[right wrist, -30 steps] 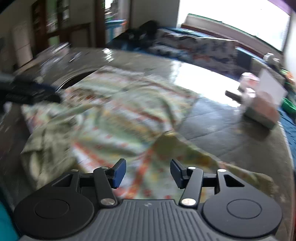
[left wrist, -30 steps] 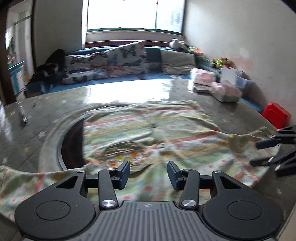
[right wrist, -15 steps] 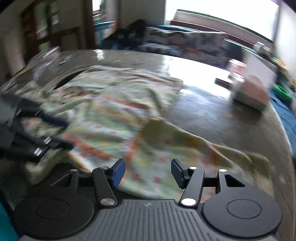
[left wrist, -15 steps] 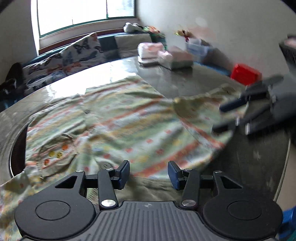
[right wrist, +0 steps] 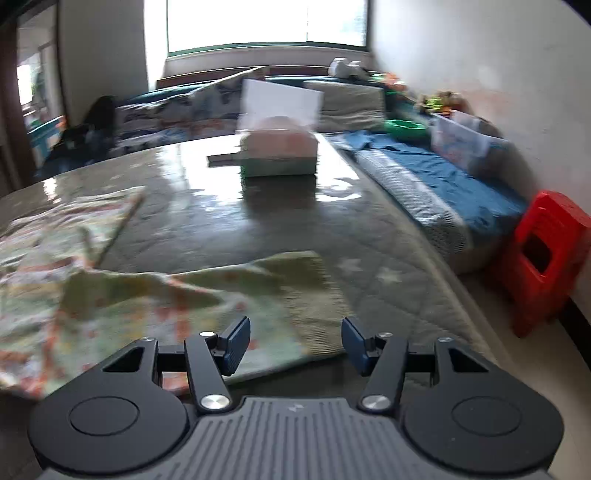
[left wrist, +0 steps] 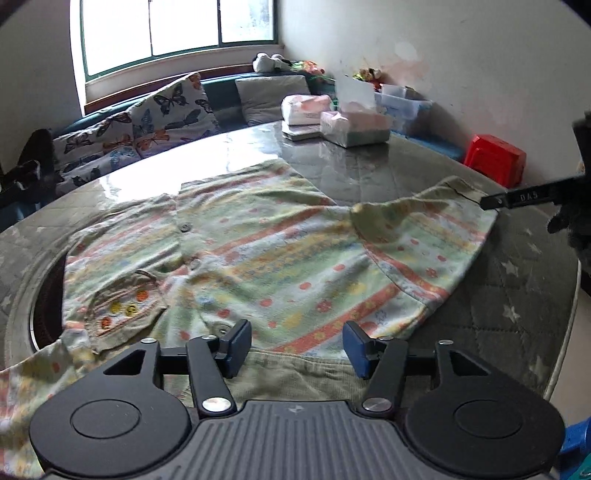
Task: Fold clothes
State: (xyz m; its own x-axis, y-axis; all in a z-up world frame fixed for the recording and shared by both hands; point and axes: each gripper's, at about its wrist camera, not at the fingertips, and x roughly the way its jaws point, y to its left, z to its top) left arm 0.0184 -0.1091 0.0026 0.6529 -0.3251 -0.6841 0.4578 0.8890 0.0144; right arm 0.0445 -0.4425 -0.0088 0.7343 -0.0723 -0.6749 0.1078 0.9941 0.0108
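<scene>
The shirt (left wrist: 280, 258) is pale green with orange, yellow and blue stripes and dots. At upper left, the cushions (left wrist: 147, 122) carry butterflies; at right, the stool (left wrist: 495, 162) is red.

One shirt (left wrist: 280, 258), two tissue packs (left wrist: 354, 127), one red stool (left wrist: 495, 158)

Both views are lit by daylight from the window (left wrist: 177, 33), which is blown out to white in the right wrist view. Strong glare is thrown across the glossy table (left wrist: 258, 147). Straight lines are bent toward the dark, vignetted corners. The left view is fairly sharp; the right is smeared, probably by motion, and the shirt (right wrist: 110, 295) is blurred.
</scene>
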